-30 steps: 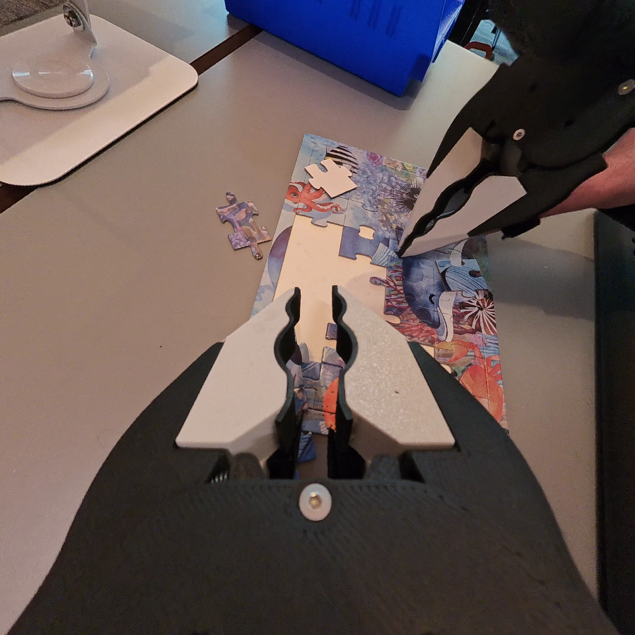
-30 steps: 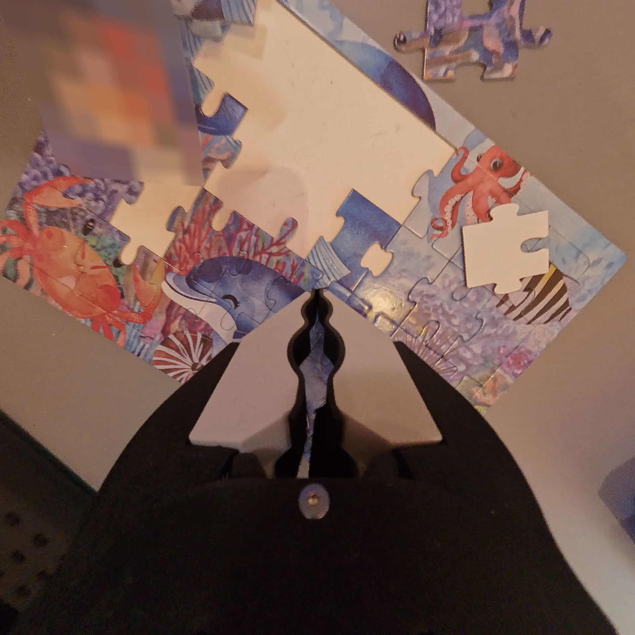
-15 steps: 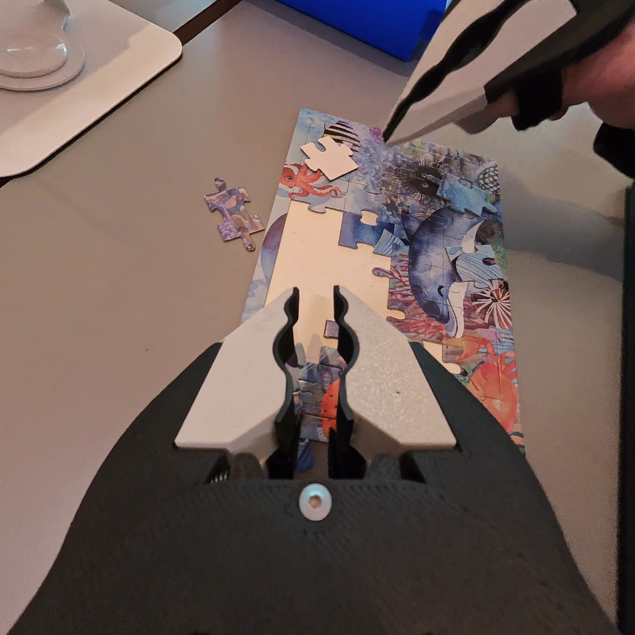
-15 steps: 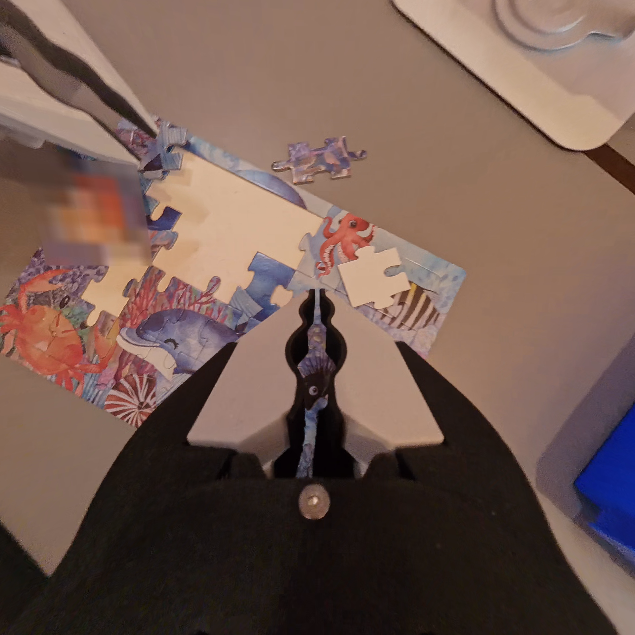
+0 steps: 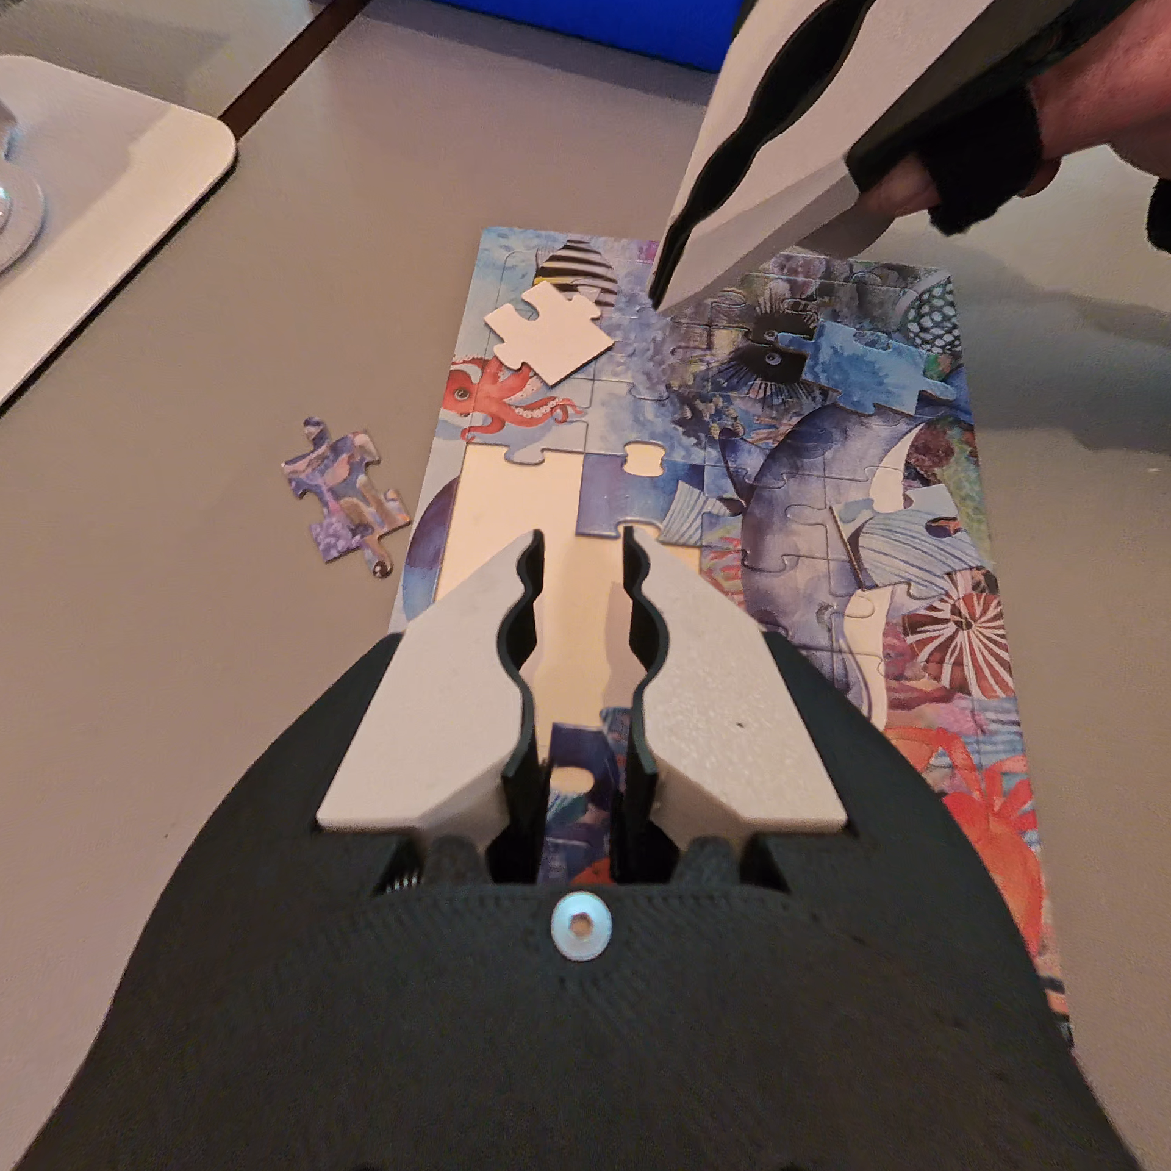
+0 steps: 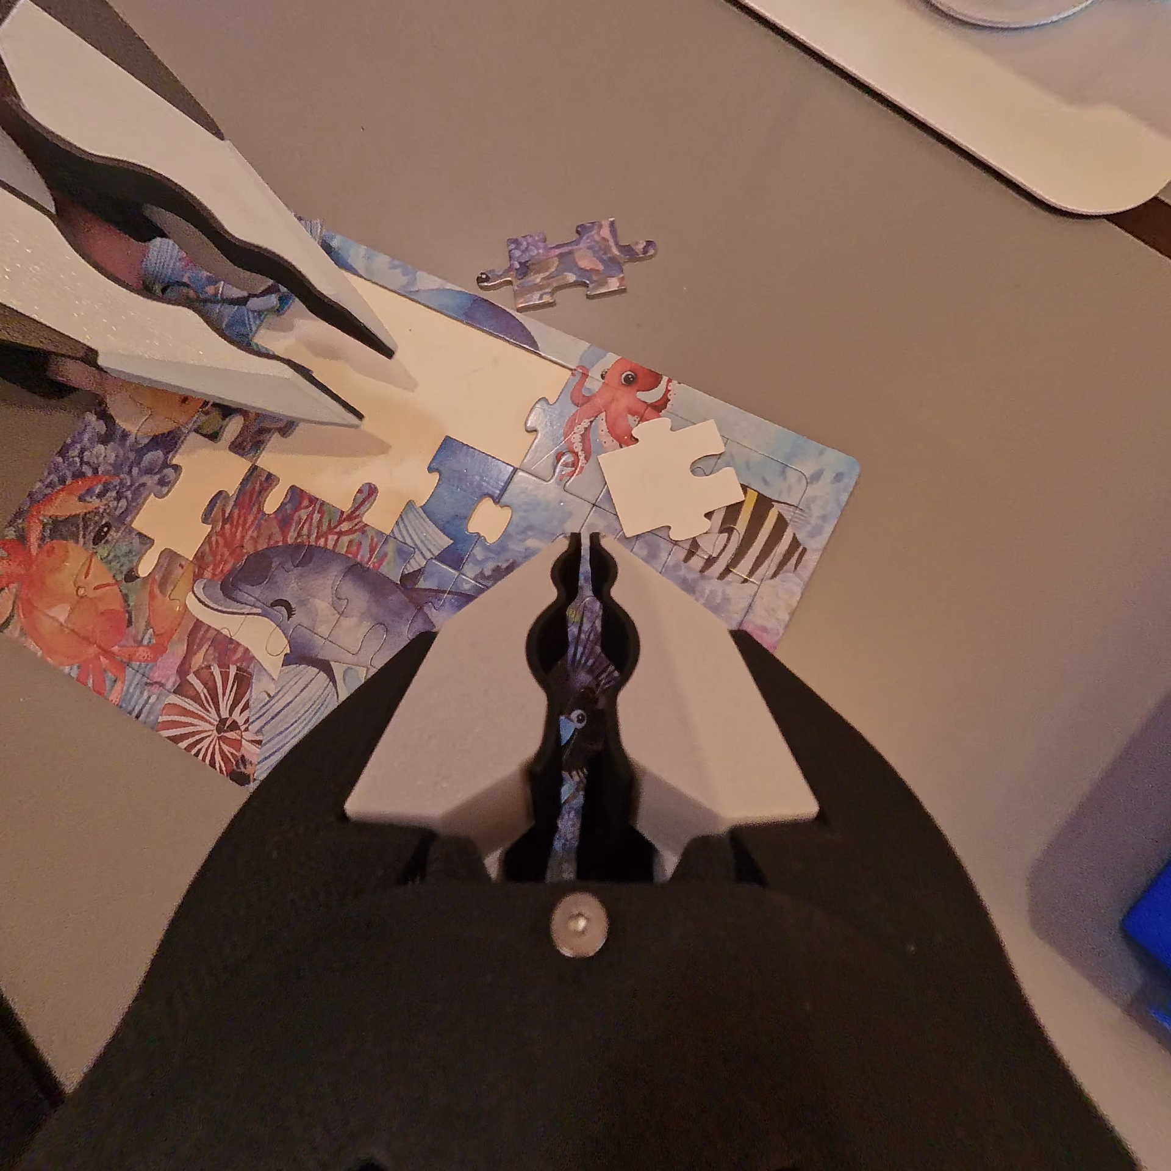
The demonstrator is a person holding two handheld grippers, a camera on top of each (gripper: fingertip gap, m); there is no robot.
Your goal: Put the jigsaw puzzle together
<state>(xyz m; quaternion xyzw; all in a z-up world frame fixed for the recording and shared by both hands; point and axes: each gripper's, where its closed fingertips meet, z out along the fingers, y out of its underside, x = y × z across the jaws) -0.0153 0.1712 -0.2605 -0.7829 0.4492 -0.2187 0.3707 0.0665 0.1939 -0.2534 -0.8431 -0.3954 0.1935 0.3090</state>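
Puzzle lies flat on the grey table, a long sea-scene board, partly filled. A bare cream patch of unfilled backing runs along one long side, with a smaller gap near the crab. White piece, face down, rests on top of the assembled end, overlapping the octopus and the striped fish. Purple piece lies face up on the table just beside the puzzle's edge, not touching it. A blue piece sits loose and skewed on the finished part near the dark urchin. Left gripper is low over the bare patch, fingers spread with a clear gap, holding nothing. Right gripper is above the striped-fish end, tips almost pressed together; the thin strip seen between its fingers looks like puzzle behind them, and whether they pinch anything cannot be told. In the left view its tips point down just beside the white piece, apart from it. White pad lies at the table's far left; a blue bin at the far edge.
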